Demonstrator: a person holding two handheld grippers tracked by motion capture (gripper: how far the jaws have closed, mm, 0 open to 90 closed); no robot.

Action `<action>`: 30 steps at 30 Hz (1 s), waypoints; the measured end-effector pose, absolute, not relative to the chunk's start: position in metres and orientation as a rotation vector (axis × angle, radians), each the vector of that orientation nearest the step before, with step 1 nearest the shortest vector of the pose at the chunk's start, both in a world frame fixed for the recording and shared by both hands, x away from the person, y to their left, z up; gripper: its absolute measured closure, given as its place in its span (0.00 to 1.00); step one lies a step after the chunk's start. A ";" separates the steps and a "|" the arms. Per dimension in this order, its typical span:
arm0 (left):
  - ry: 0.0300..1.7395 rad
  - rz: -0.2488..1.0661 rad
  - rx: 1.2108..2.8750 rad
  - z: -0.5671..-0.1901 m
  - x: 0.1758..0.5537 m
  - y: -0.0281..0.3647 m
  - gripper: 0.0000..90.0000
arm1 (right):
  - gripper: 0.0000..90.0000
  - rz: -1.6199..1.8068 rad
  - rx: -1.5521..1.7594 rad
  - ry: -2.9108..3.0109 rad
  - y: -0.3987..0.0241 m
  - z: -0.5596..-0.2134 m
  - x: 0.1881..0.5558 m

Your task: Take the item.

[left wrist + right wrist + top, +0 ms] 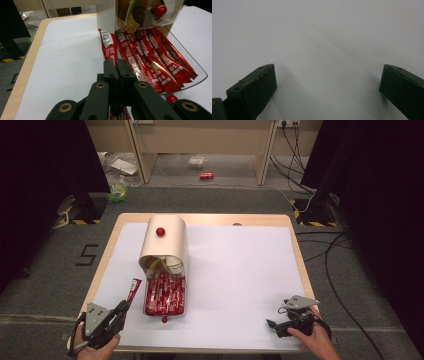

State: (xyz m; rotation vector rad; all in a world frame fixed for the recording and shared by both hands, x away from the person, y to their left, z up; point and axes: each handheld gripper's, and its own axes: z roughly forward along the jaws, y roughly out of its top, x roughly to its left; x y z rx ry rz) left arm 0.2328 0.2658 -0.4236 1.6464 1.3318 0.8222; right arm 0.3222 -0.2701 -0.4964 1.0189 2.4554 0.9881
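Observation:
A clear box (165, 312) with a beige roll-top lid (165, 242) lies on the white sheet, and several red Nescafe sachets (165, 295) fill its open part. One more red sachet (134, 289) lies just left of the box, outside it. My left gripper (123, 306) is at this sachet's near end, at the table's front left. In the left gripper view its jaws stand pressed together (117, 62) with the sachet (108, 42) running out from between them. My right gripper (272, 326) rests at the front right, jaws wide apart (328, 82) over bare sheet.
The white sheet (240, 270) covers most of the wooden table (295, 245). Red knobs sit on the lid (160, 231) and at the box's near end (164, 319). Beyond the table, cables (330, 255) and a red can (206, 175) lie on the floor.

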 end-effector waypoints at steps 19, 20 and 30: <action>1.398 0.844 1.579 -0.435 0.267 0.290 0.95 | 0.01 0.988 1.020 2.458 -0.270 -0.497 0.323; 1.398 0.844 1.579 -0.435 0.267 0.290 0.95 | 0.01 0.988 1.020 2.458 -0.270 -0.497 0.323; 1.423 0.850 1.568 -0.443 0.287 0.297 0.95 | 0.01 0.988 1.023 2.459 -0.270 -0.497 0.323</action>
